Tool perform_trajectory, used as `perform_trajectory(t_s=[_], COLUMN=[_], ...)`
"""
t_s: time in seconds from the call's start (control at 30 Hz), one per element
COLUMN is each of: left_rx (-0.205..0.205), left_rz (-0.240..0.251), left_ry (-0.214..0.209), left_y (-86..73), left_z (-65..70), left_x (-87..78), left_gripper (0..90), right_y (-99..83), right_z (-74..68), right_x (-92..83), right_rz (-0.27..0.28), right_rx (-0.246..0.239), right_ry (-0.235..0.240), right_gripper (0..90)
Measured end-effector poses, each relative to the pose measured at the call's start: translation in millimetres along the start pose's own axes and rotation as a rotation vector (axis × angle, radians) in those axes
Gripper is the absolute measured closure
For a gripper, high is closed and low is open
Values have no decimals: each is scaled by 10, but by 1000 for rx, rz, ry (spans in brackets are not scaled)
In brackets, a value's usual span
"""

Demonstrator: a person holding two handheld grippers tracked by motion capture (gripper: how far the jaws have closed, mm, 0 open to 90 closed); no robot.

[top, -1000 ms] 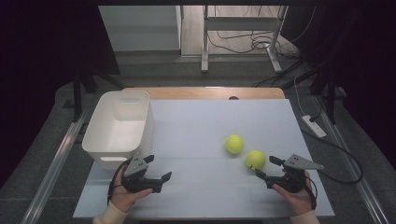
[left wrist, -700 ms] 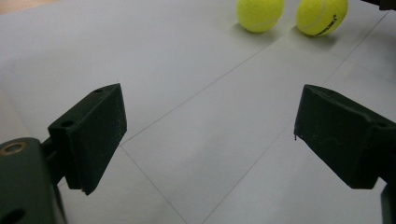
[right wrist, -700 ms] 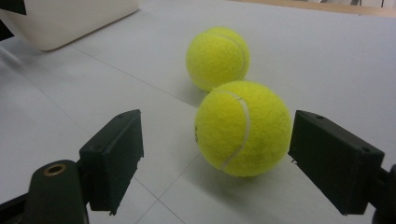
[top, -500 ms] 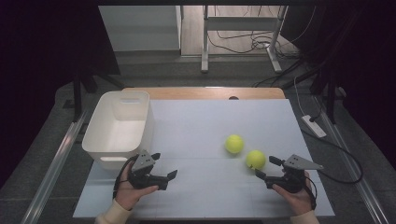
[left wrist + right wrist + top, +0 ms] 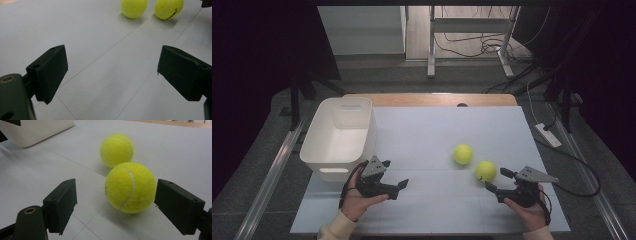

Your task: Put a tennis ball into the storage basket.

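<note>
Looking along our right gripper (image 5: 115, 205), we see its jaws spread wide with the nearer tennis ball (image 5: 130, 187) just ahead of the gap, resting on the table (image 5: 175, 150) and not yet touched. We judge this ball light, springy and fuzzy enough to grip well, but round, so it may roll off if nudged on one side. We would take it across its widest middle, one jaw on each flank. Our left gripper (image 5: 393, 176) hangs near the front edge, jaws also spread and holding nothing, pointed across the bare table toward the balls. A little farther on lies the second tennis ball (image 5: 117, 150), just beside the first; from the high view a small gap shows between them, so the far jaw could bump it. At the far left stands the white bin (image 5: 343, 131), empty, with nothing lying between it and the balls.
</note>
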State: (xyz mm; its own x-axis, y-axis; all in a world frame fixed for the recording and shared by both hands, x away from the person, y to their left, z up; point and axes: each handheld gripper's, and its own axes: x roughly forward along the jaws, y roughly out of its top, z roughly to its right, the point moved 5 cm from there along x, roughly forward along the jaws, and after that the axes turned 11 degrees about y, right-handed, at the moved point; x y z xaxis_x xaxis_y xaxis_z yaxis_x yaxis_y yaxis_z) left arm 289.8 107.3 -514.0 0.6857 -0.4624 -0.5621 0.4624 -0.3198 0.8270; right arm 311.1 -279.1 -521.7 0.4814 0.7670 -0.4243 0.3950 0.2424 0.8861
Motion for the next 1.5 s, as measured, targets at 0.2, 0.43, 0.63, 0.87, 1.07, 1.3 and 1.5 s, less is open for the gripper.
perform_trajectory(t_s=[0.2,0.43,0.63,0.87,1.07,1.3,1.5], left_rx=[5,13,26,30,34,45,51], left_rz=[1,-5,-3,-11,-7,-6,0], left_ry=[-6,-1,-5,-19,-28,-35,-38], left_y=[38,85,153,230,299,342,406], left_z=[6,35,73,118,125,149,183], left_x=[21,34,59,139,188,210,246], left_gripper=[100,100,99,98,98,97,96], right_y=[2,24,28,44,39,36,35], right_z=[3,6,0,-9,-14,-9,-10], right_x=[10,42,59,87,77,74,81], right_rz=[1,4,-1,-6,-4,-5,-8], right_rx=[1,-1,-7,-15,-13,-13,-16], right_ry=[3,7,8,10,9,2,4], right_gripper=[180,180,180,180,180,180,180])
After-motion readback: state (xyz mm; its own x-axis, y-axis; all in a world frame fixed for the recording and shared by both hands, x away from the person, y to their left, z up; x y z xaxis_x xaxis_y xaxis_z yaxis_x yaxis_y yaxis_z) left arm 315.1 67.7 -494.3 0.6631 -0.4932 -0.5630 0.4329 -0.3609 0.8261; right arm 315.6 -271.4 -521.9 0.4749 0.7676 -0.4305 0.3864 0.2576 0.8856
